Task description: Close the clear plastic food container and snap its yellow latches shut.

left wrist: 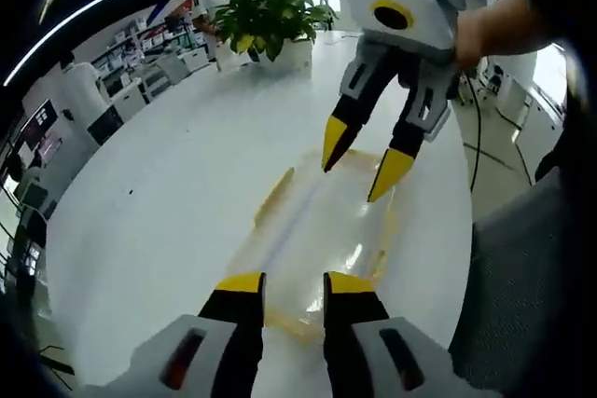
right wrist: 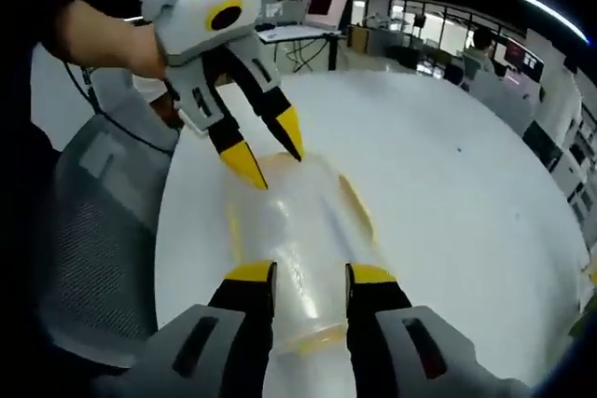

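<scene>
Over the clear container (left wrist: 317, 240) on the white table (left wrist: 177, 202) we hold the left gripper (left wrist: 293, 282) and right gripper (right wrist: 308, 272) at opposite ends, fingers apart.

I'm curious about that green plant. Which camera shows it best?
The left gripper view: the plant stands in its white pot at the table's far end. The right gripper view looks across the table toward desks instead.

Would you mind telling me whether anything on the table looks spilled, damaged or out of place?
Nothing stands out: the clear container lies flat on the white table between the open left gripper and right gripper, with no spill visible.
</scene>
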Demonstrator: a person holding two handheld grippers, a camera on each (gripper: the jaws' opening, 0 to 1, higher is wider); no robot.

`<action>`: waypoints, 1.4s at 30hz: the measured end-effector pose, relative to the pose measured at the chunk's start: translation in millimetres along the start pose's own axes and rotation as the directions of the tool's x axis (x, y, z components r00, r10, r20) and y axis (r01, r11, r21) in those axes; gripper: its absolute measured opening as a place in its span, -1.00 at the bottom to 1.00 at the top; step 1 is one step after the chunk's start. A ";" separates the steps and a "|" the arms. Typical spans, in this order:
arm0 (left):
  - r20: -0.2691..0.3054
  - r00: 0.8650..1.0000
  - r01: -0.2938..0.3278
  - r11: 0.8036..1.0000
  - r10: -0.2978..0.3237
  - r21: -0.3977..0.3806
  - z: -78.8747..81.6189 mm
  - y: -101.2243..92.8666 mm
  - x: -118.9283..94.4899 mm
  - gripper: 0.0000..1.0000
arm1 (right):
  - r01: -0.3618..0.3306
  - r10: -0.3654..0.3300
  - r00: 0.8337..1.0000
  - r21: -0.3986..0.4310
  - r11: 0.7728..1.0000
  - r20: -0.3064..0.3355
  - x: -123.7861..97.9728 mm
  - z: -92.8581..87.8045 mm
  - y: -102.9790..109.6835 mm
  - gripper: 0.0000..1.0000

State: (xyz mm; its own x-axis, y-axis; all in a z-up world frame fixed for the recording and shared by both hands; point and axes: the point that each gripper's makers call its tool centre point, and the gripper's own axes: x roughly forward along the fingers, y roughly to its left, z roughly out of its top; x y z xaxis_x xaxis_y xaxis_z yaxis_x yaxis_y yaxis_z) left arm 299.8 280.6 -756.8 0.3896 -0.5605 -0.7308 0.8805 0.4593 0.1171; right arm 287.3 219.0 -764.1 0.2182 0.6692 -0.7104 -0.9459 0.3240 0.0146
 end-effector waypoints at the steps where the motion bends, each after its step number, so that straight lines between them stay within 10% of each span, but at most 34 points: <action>1: 0.006 1.000 0.009 1.000 -0.009 -0.002 2.5 -1.9 0.7 -0.61 | -0.007 0.007 1.000 -0.003 1.000 0.008 0.4 1.8 1.3 -0.44; 9: -0.012 0.998 0.070 0.995 -0.069 0.065 9.6 -15.8 7.8 -0.48 | -0.024 0.025 1.000 -0.032 0.999 0.019 5.2 7.2 2.7 -0.17; 42: -0.015 0.994 0.111 0.984 -0.110 0.142 16.4 -46.4 11.7 -0.42 | -0.068 0.067 0.998 -0.098 0.993 -0.008 15.8 25.4 -11.9 -0.22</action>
State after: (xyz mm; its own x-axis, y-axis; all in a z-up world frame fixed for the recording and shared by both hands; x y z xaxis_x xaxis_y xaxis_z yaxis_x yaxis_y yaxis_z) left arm 267.9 241.4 -759.8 0.2865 -0.5975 -0.7490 0.9477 0.2916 0.1298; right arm 308.2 242.7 -757.6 0.1521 0.6844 -0.7131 -0.9775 0.2107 -0.0063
